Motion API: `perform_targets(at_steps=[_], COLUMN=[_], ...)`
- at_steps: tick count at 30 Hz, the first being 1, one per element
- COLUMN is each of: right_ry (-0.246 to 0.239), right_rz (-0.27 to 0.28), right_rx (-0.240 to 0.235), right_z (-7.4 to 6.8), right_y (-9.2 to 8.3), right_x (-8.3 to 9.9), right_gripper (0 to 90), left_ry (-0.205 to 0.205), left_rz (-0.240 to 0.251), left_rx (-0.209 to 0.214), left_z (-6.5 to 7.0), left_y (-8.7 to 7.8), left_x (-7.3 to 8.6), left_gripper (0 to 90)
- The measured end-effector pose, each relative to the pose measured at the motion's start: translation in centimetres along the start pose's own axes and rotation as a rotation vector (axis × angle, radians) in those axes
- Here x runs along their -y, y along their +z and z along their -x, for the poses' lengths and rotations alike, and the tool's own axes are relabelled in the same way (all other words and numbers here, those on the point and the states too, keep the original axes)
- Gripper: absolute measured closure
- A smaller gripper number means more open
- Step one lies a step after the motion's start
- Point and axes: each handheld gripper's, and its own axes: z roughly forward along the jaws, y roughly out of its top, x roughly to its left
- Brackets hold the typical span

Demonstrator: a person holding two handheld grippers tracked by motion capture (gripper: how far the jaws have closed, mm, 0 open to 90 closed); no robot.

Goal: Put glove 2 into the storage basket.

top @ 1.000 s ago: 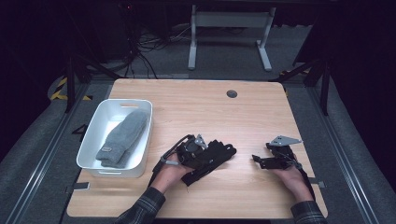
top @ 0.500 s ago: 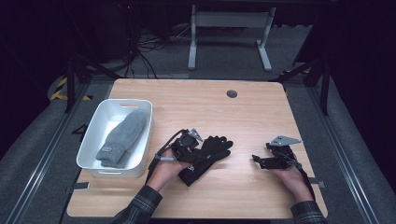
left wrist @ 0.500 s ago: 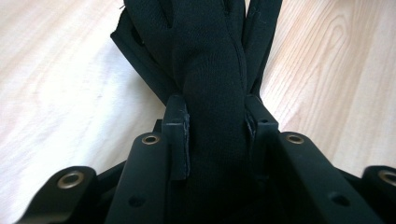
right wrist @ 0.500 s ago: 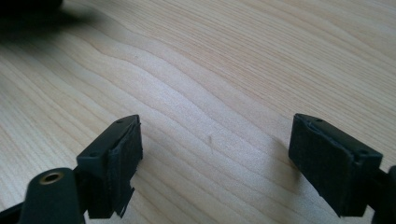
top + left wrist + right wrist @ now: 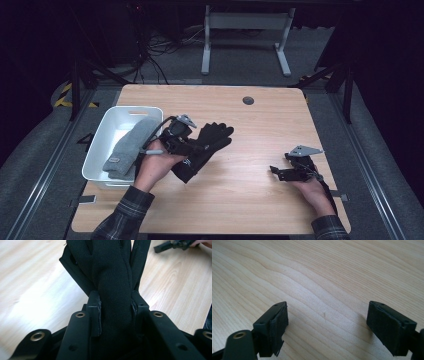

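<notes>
Left gripper (image 5: 192,146) is pinching the black glove (image 5: 205,145), whose fingers stick out past the jaws, just beside the white bin (image 5: 100,150). Right gripper (image 5: 274,171) sits well apart, jaws spread over bare table (image 5: 250,200).

the black glove (image 5: 113,277) i'm looking at is a soft, matt knit cloth, finely ribbed, with a stitched seam down one side. my left gripper (image 5: 115,307) is matt black plastic with small brass-coloured eyelets; its pads look like rough rubbery foam. the table (image 5: 337,272) is pale wood grain, smooth with a slight sheen. the bin (image 5: 100,145) is smooth white plastic, the grey glove (image 5: 131,145) in it fuzzy wool-like cloth.
</notes>
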Motion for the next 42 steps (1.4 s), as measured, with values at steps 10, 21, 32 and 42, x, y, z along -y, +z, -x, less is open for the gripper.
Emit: perform_targets(at_steps=[10, 21, 32, 42], right_ry=[0.0, 0.001, 0.002, 0.003], right_rz=[0.0, 0.0, 0.0, 0.0], right_rx=[0.0, 0.002, 0.002, 0.002], right_z=[0.0, 0.0, 0.0, 0.0], right_y=[0.0, 0.0, 0.0, 0.0], right_x=[0.0, 0.0, 0.0, 0.0], right_gripper=[18.1, 18.0, 18.0, 18.0], left_ry=[-0.096, -0.228, -0.336, -0.346], left_rz=[0.008, -0.018, -0.069, -0.026], left_rx=[-0.099, -0.191, -0.21, -0.287], left_z=[-4.7, -9.8, -13.1, -13.5], left_y=[-5.8, -9.2, -8.0, -8.2], left_x=[2.1, 6.9, 10.6, 10.8], left_gripper=[68.3, 68.2, 66.6, 22.9])
